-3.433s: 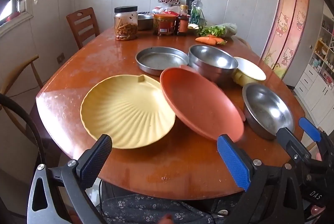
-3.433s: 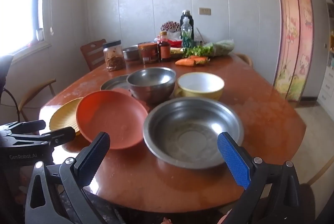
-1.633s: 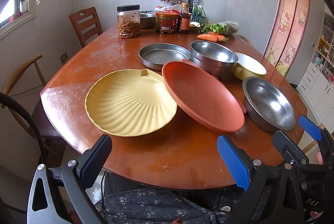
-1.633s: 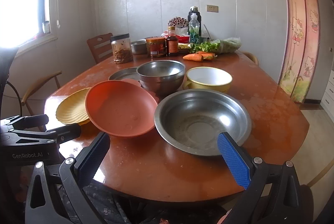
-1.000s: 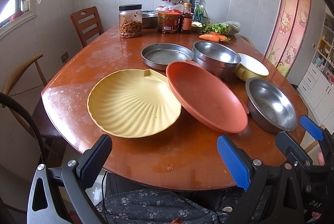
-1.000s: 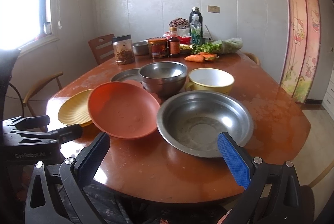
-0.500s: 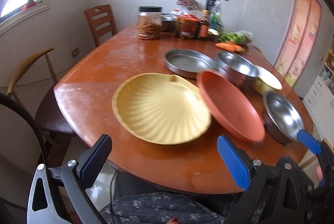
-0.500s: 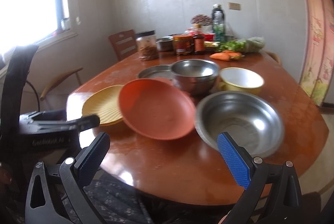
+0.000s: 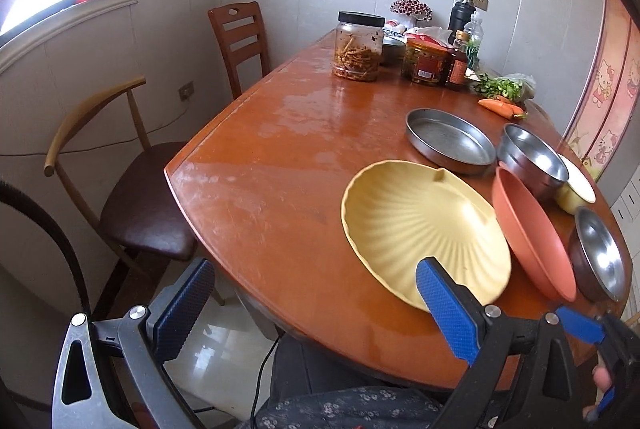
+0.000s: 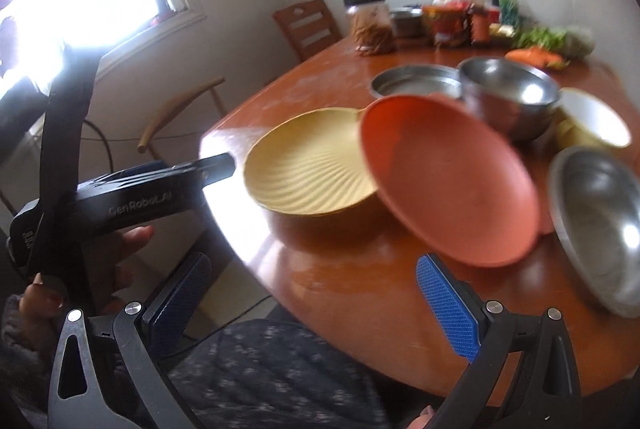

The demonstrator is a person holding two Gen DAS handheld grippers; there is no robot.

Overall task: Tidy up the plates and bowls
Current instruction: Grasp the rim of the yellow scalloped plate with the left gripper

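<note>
Nothing looks sorted yet. Both claws gape wide and empty at the near edge of the worktop: the left claw is beside the yellow plate, the right claw before the orange plate. The orange plate leans tilted over the yellow plate's rim. A steel pan, a steel bowl, a white bowl and a wide steel bowl stand separately behind. By my reckoning, all the stacking remains.

Orange plate tilted, leaning on yellow plate.
</note>
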